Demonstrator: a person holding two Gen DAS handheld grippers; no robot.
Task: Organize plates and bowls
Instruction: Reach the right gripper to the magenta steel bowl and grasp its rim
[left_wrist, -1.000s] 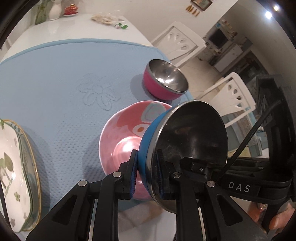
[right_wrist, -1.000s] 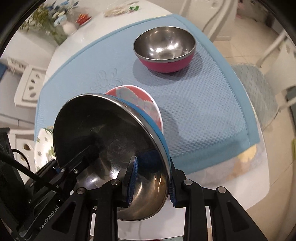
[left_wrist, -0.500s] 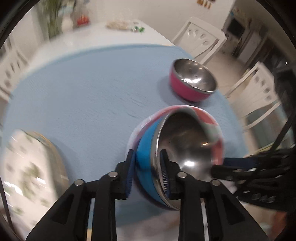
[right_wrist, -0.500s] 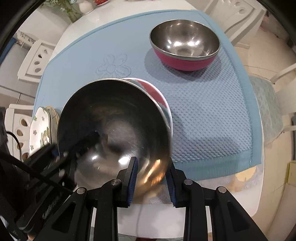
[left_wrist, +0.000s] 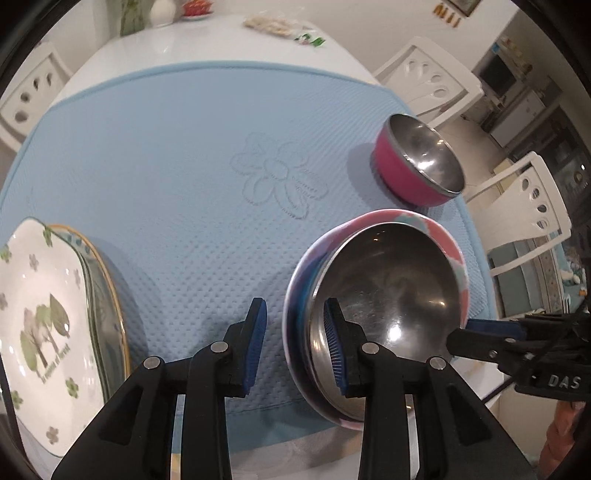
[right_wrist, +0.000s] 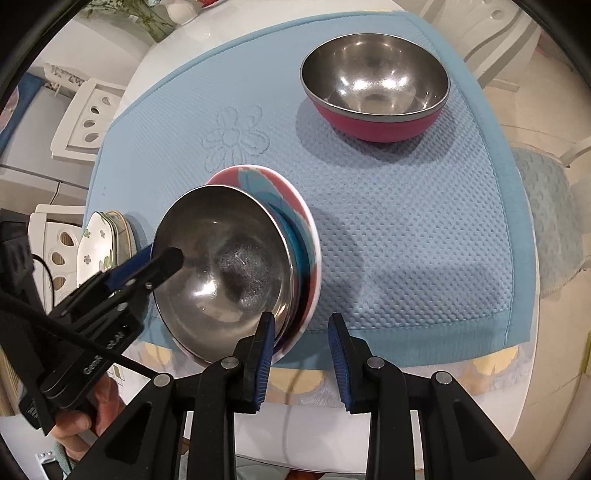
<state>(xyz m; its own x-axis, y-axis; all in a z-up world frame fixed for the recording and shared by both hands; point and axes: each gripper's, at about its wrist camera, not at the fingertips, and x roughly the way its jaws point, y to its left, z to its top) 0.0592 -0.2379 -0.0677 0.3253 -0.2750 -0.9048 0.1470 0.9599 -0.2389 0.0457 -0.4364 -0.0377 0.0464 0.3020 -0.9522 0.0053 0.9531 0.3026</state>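
Blue-sided steel bowl nested in pink bowl, both grippers let go.
Blue mat (left_wrist: 166, 155) covers the white table (left_wrist: 207, 44); plate stack (left_wrist: 44, 314) at 9 o'clock in left wrist view. Pink-sided steel bowl (right_wrist: 375, 86) at 1 o'clock in right view, well apart from the nest. Pink patterned bowl (right_wrist: 299, 221) w/ blue-sided steel bowl (right_wrist: 225, 273) inside sits near mat's front edge. L gripper (left_wrist: 293, 343) jaws wide, straddling the bowls' rims. R gripper (right_wrist: 301, 354) jaws wide, holding nothing, inner pad by the rim.
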